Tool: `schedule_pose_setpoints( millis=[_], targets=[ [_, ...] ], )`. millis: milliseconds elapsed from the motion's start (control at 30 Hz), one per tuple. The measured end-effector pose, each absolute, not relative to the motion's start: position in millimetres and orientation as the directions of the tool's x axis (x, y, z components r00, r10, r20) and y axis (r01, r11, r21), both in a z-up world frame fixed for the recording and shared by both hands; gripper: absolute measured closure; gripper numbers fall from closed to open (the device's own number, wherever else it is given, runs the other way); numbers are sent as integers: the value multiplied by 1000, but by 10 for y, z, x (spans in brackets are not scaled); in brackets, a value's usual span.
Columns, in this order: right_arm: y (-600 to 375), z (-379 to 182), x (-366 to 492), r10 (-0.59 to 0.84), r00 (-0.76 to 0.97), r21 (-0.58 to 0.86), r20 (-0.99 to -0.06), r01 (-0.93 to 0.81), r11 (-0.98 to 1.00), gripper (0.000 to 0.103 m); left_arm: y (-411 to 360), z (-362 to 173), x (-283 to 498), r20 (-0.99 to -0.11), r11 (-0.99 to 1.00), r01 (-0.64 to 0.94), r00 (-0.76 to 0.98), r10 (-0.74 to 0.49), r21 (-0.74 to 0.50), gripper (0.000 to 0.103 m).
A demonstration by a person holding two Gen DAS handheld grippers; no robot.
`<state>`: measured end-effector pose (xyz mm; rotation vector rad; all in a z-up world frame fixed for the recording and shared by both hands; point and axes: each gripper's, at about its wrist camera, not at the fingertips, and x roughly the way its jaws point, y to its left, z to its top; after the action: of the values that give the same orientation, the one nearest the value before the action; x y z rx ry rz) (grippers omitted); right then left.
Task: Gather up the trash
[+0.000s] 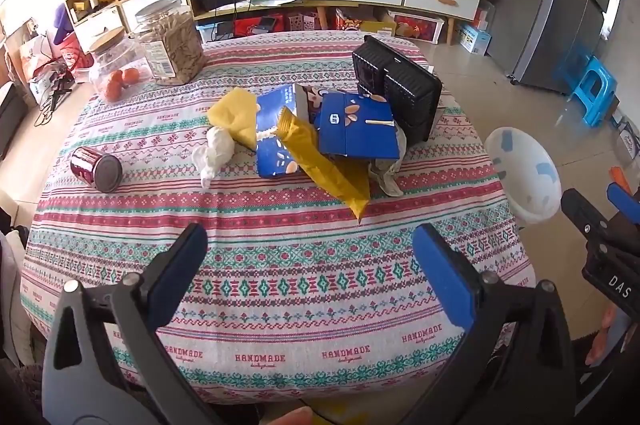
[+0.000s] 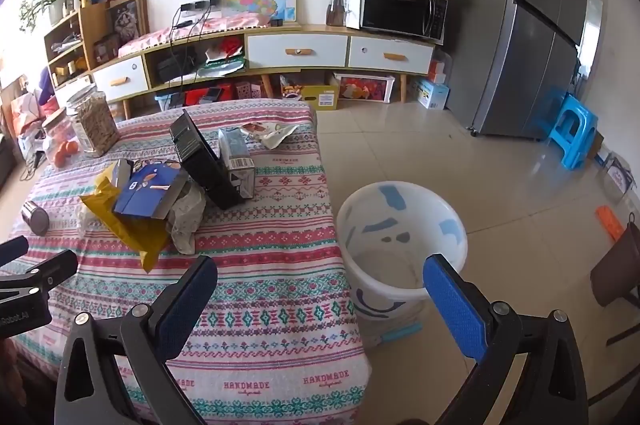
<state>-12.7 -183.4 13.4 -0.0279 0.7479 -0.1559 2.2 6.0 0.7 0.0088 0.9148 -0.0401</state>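
A pile of trash lies mid-table: a yellow wrapper (image 1: 320,161), blue cartons (image 1: 356,133), a black plastic tray (image 1: 400,93), crumpled white tissue (image 1: 214,149), a yellow sponge-like piece (image 1: 236,113) and a tipped red can (image 1: 96,169). The pile also shows in the right wrist view (image 2: 148,201). A white bin (image 2: 400,237) stands on the floor right of the table. My left gripper (image 1: 310,249) is open and empty above the near table edge. My right gripper (image 2: 320,281) is open and empty between the table's right edge and the bin.
Two glass jars (image 1: 168,41) with snacks and oranges stand at the table's far left. A patterned cloth (image 1: 280,285) covers the table. A TV cabinet, microwave and fridge (image 2: 532,45) line the back; a blue stool (image 2: 572,133) and a brown chair (image 2: 616,265) are on the right.
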Motion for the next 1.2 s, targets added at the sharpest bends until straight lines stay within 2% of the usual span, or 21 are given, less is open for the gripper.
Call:
schedule_pose_setpoints(
  millis=[1200],
  targets=[
    [-1885,157,-149,-131,715,-52,-687,131,990,0,81,-15,25,-788,999,34,616,-22,0,1]
  ],
)
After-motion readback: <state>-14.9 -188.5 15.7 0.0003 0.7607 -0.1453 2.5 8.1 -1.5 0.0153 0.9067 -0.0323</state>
